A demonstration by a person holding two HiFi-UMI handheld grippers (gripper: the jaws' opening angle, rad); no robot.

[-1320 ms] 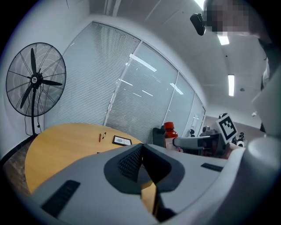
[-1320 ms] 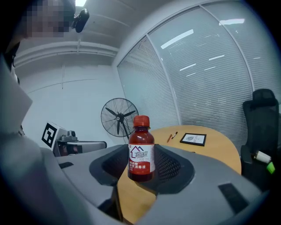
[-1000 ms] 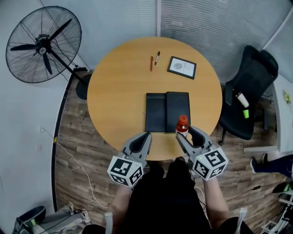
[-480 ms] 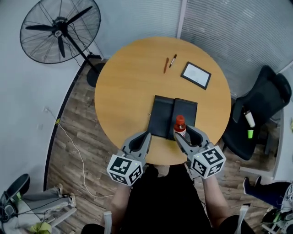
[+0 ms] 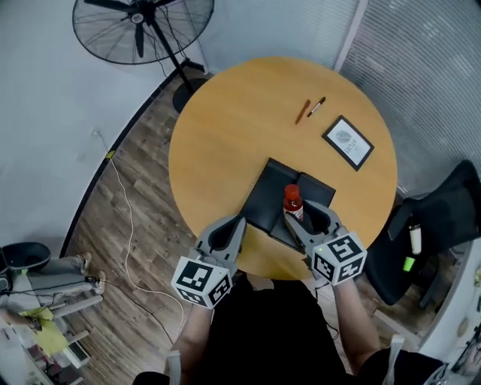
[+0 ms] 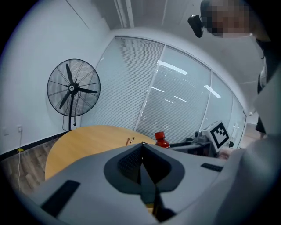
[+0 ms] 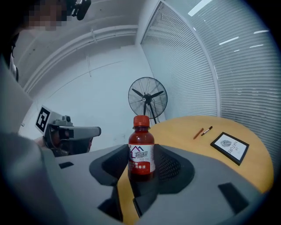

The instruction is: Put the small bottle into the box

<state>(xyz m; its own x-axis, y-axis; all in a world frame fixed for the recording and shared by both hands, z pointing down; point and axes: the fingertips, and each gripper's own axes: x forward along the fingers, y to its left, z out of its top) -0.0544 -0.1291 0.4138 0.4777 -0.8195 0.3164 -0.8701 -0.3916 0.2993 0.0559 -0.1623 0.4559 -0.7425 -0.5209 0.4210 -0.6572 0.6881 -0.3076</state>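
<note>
We have the box (image 5: 264, 197) lying open on the table (image 5: 225, 135), toward its near edge. The bottle (image 5: 292, 201) stands upright between the right tongs (image 5: 305, 216), over the box's right half; we can't tell if it touches the box. The left tongs (image 5: 228, 229) sit left of the box, at the table's near edge. Beyond the box two pens (image 5: 303, 111) lie side by side, with a framed card (image 5: 348, 142) just right of them. A fan (image 5: 143, 22) stands on the floor (image 5: 135, 248) beyond the table to the left, and a chair (image 5: 443, 218) to the right.

Red-cap btl (image 5: 292, 201) upright over blk box (image 5: 261, 200)
</note>
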